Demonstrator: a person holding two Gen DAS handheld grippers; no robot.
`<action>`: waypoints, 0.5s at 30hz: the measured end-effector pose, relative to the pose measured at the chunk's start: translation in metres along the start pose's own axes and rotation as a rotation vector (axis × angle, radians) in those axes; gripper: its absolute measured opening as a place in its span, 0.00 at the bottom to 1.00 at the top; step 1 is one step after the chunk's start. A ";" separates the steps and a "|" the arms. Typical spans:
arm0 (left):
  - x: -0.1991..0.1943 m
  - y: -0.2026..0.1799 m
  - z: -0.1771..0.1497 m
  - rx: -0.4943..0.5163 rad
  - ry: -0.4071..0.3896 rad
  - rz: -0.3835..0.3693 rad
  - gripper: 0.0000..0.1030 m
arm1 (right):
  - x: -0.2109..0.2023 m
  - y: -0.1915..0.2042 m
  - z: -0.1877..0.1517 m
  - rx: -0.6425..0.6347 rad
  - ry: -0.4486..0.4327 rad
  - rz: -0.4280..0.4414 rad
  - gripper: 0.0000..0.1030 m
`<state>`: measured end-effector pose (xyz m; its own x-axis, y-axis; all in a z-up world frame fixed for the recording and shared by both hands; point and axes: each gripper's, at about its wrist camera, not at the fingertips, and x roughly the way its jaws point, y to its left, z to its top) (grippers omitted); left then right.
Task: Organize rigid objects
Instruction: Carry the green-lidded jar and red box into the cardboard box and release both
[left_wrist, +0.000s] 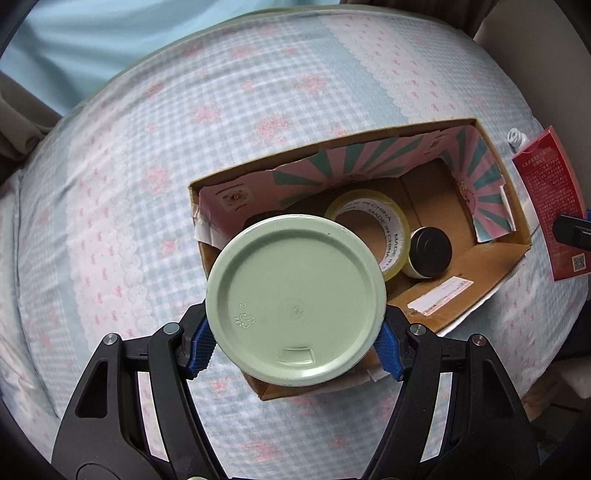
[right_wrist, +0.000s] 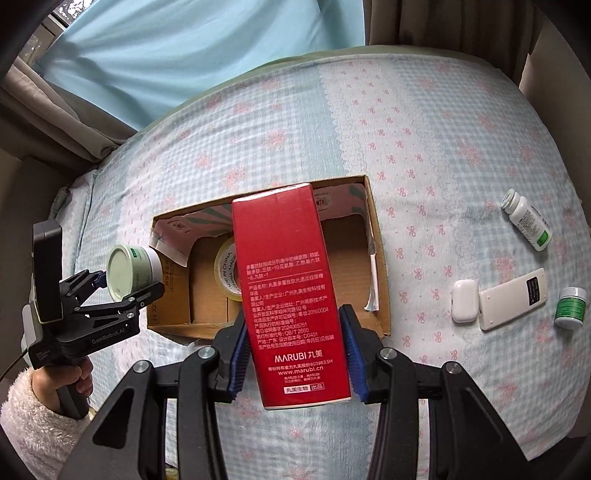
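Observation:
My left gripper is shut on a pale green jar, held over the left end of an open cardboard box; they also show in the right wrist view, the gripper and the jar. The box holds a roll of clear tape and a small black-lidded jar. My right gripper is shut on a red Marubi carton, held above the box. The carton also shows at the right edge of the left wrist view.
On the checked bedspread to the right of the box lie a white pill bottle, a white earbud case, a white remote and a small green-labelled jar. Curtains hang behind the bed.

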<state>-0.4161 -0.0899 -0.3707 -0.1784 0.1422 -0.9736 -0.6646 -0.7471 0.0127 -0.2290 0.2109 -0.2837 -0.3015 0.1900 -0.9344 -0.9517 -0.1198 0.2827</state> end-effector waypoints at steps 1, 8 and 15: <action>0.008 -0.004 0.000 0.020 0.010 0.007 0.66 | 0.011 0.001 0.004 0.000 0.020 -0.008 0.40; 0.043 -0.021 -0.004 0.078 0.043 0.036 0.66 | 0.072 0.006 0.026 -0.028 0.115 -0.062 0.40; 0.066 -0.020 -0.006 0.079 0.084 0.024 0.66 | 0.099 0.002 0.033 -0.023 0.158 -0.104 0.40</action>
<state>-0.4101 -0.0695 -0.4363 -0.1354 0.0673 -0.9885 -0.7164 -0.6958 0.0508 -0.2627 0.2614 -0.3689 -0.1867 0.0476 -0.9813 -0.9751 -0.1304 0.1792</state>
